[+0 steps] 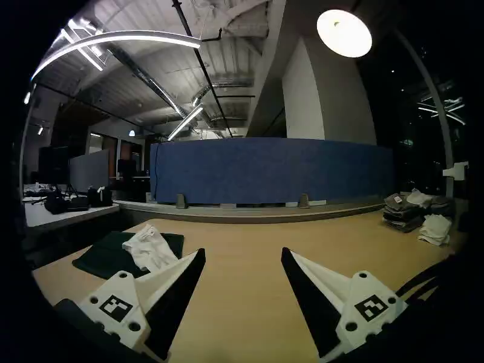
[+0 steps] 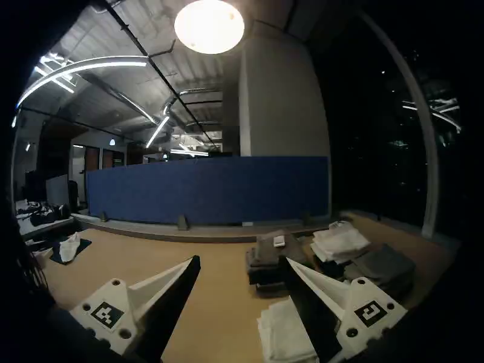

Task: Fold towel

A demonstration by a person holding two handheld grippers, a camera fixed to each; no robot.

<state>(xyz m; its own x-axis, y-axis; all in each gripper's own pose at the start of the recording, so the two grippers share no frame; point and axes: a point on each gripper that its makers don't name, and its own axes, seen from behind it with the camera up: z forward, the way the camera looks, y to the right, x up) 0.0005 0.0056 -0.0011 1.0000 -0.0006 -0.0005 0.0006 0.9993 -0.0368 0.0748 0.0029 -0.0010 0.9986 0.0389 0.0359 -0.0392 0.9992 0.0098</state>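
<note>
So the crumpled white towel point(image 1: 148, 248) sits on top of a flat dark green cloth point(image 1: 100, 260), off to the left on the light wooden table point(image 1: 254, 290) in the left gripper view, well apart from both claws. The left gripper point(image 1: 243, 250) hangs wide open over bare wood, holding nothing. The right gripper point(image 2: 240, 259) is spread wide too and is empty. A folded white towel point(image 2: 278, 333) lies just beside its finger, with stacks of folded grey and white towels point(image 2: 263, 260) behind. A long blue fabric partition point(image 1: 266, 169) runs along the table's far edge.

Right gripper point(image 2: 239, 259) agape over table point(image 2: 151, 266); folded towel stacks point(image 2: 339, 243) just ahead, white towel point(image 2: 283, 331) near right finger.
</note>
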